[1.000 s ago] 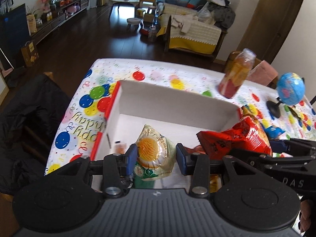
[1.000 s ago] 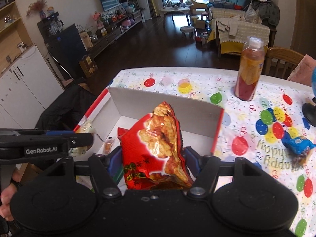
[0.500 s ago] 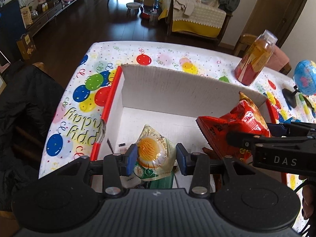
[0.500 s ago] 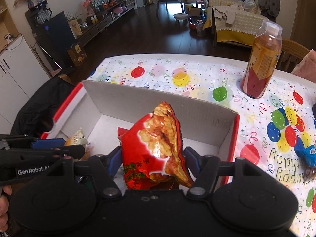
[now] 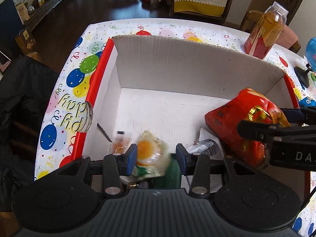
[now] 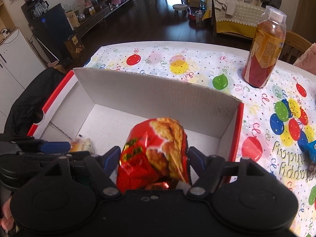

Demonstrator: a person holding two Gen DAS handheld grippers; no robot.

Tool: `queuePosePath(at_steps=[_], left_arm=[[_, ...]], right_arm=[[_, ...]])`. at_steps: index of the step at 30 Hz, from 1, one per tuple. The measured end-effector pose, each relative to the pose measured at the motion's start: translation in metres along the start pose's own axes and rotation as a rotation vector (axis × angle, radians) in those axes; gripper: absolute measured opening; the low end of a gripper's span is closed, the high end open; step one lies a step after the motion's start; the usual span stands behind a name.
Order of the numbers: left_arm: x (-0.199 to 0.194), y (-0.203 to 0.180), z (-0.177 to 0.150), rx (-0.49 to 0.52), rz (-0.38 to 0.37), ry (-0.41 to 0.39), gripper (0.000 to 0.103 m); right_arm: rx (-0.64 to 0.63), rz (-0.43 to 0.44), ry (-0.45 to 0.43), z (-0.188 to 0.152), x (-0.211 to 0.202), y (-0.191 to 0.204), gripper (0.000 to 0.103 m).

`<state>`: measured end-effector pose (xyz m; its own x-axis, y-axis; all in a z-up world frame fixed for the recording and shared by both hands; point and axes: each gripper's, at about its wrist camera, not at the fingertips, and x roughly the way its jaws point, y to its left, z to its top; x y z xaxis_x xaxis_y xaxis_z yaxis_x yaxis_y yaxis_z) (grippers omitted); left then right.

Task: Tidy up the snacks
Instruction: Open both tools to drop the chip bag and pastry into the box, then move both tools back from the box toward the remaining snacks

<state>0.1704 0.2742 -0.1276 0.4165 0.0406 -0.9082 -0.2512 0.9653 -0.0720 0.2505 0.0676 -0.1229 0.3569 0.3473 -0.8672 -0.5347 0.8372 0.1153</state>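
A white cardboard box with red edges stands open on the balloon tablecloth. My left gripper hangs low over the box's near left part. A pale snack bag with an orange disc sits blurred between its jaws, against the left pad and apart from the right one. My right gripper is over the box's right side and its jaws are opening. The red chip bag stands loosely between them. In the left wrist view the red chip bag and right gripper show at the right.
Low in the box lie a green packet, a barcoded white wrapper and a small orange packet. A drink bottle stands behind the box and a blue packet lies to its right. A globe stands far right. A dark jacket hangs left.
Both grippers have sunk lower into the box. The right jaws have spread away from the red bag. The pale bag has come off the left gripper's right pad and looks blurred.
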Motion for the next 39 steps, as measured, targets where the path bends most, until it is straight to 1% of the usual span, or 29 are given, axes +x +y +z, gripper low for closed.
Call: queuePosePath(at_steps=[2,3,5,7,11,12,14,18,20,24,26,35,39], left_arm=[[-0.003,-0.001,0.000,0.001,0.001,-0.006,0.046],[-0.006,-0.001,-0.001,0.001,-0.002,-0.012,0.047],[-0.011,-0.002,-0.002,0.001,-0.010,-0.022,0.054],[-0.017,-0.004,-0.003,-0.001,-0.008,-0.032,0.058],[-0.031,-0.004,-0.007,-0.007,-0.019,-0.060,0.059],[-0.035,-0.004,-0.008,-0.008,-0.022,-0.067,0.061],[-0.044,-0.005,-0.011,-0.010,-0.027,-0.089,0.068],[-0.063,-0.008,-0.016,-0.012,-0.028,-0.123,0.069],[-0.072,-0.009,-0.019,-0.014,-0.032,-0.139,0.075],[-0.090,-0.012,-0.026,-0.014,-0.046,-0.171,0.077],[-0.098,-0.014,-0.029,-0.014,-0.051,-0.182,0.082],[-0.135,-0.033,-0.047,0.017,-0.082,-0.250,0.084],[-0.149,-0.045,-0.055,0.025,-0.100,-0.277,0.084]], right_arm=[[0.004,-0.004,-0.002,-0.002,-0.003,0.000,0.083],[0.003,-0.008,-0.004,-0.003,-0.005,0.000,0.083],[0.006,-0.004,-0.006,-0.005,-0.010,0.000,0.084],[0.008,-0.003,-0.011,-0.007,-0.016,0.000,0.086],[0.009,-0.001,-0.039,-0.011,-0.034,0.002,0.092],[0.011,0.001,-0.047,-0.012,-0.039,0.001,0.093],[0.016,0.005,-0.063,-0.015,-0.049,0.002,0.093],[0.015,0.009,-0.096,-0.020,-0.070,0.004,0.099],[0.019,0.013,-0.113,-0.023,-0.081,0.004,0.101],[0.023,0.023,-0.146,-0.030,-0.103,0.005,0.103],[0.027,0.030,-0.162,-0.034,-0.113,0.004,0.103],[0.027,0.037,-0.238,-0.055,-0.154,-0.001,0.103],[0.023,0.048,-0.258,-0.067,-0.171,-0.006,0.103]])
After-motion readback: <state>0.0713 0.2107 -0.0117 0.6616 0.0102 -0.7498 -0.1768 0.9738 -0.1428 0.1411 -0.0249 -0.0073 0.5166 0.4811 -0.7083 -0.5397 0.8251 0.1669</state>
